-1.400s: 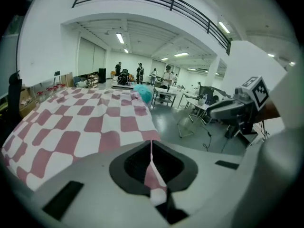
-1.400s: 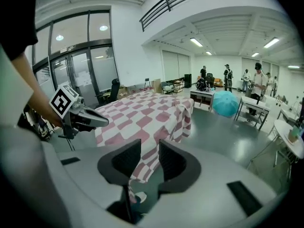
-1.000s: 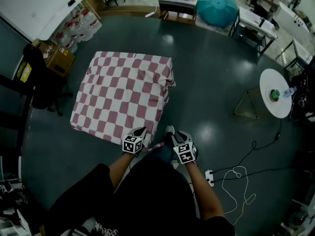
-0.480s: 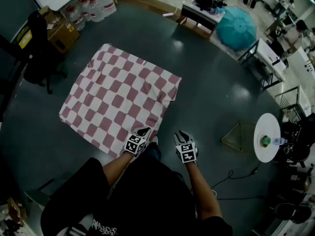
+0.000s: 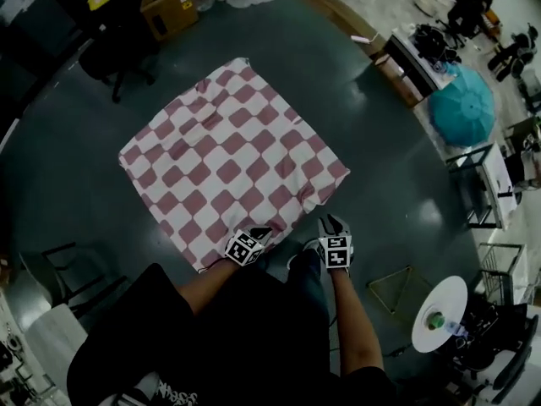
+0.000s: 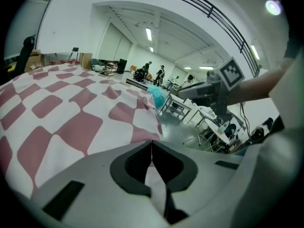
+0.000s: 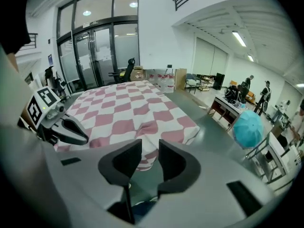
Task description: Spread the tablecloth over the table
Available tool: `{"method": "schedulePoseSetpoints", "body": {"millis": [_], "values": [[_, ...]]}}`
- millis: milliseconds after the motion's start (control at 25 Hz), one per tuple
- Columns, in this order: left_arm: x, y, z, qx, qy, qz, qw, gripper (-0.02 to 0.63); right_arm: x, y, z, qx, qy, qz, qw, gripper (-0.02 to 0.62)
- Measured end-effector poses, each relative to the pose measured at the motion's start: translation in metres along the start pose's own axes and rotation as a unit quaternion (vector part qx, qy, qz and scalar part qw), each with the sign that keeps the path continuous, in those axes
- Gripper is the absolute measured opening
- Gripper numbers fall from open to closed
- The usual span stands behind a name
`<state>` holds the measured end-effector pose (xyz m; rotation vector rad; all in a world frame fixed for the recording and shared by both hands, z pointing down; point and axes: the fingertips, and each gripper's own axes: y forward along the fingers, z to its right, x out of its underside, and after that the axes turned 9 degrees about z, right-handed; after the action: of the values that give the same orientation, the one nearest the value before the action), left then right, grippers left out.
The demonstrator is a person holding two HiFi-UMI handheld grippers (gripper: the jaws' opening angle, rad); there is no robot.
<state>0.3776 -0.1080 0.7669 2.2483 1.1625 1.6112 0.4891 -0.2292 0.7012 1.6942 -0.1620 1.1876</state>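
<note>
Pinching the near hem of the red-and-white checked tablecloth (image 5: 232, 155), the left gripper (image 5: 258, 233) has its fingers pressed together on a thin fold of the fabric. In the left gripper view that fold runs up between the pads. The cloth lies spread over the table and hides it wholly. Its edges hang down on every side that shows, and there are a few soft creases near the near right corner.

The right gripper (image 5: 335, 224) hovers just beside that corner, apart from the cloth. Its fingers stand spread, have just been closing a little, and hold nothing. In the right gripper view only the hanging edge and the dark green floor (image 5: 397, 184) show beyond the gap. Both grippers point downward.

Well apart to the right are a teal umbrella (image 5: 472, 106) and a round white table (image 5: 450, 299) with a small green thing on it. A black office chair (image 5: 118, 45) stands beyond the far left corner.
</note>
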Motion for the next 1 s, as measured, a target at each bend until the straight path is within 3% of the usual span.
{"method": "schedulePoseSetpoints", "body": {"millis": [280, 480, 600, 760, 840, 880, 1000], "values": [[0.0, 0.024, -0.021, -0.064, -0.044, -0.018, 0.9968, 0.017, -0.008, 0.077, 0.036, -0.093, -0.078, -0.043, 0.992, 0.12], [-0.001, 0.023, -0.041, -0.137, -0.11, -0.008, 0.9844, 0.017, 0.003, 0.109, 0.034, -0.158, -0.111, -0.07, 0.979, 0.12], [0.007, 0.026, -0.042, -0.156, -0.127, -0.018, 0.9794, 0.017, 0.024, 0.116, 0.032, -0.198, -0.132, -0.102, 0.966, 0.12], [0.017, 0.021, -0.044, -0.173, -0.159, -0.012, 0.972, 0.017, 0.043, 0.113, 0.056, -0.186, -0.16, -0.129, 0.961, 0.102], [0.02, 0.019, -0.04, -0.18, -0.169, -0.007, 0.9691, 0.017, 0.057, 0.106, 0.078, -0.172, -0.143, -0.159, 0.962, 0.098], [0.02, 0.02, -0.036, -0.185, -0.171, -0.004, 0.9678, 0.017, 0.055, 0.101, 0.087, -0.169, -0.128, -0.153, 0.965, 0.099], [0.018, 0.021, -0.033, -0.205, -0.179, 0.017, 0.9621, 0.017, 0.01, 0.104, 0.09, -0.175, -0.105, -0.061, 0.977, 0.091]]}}
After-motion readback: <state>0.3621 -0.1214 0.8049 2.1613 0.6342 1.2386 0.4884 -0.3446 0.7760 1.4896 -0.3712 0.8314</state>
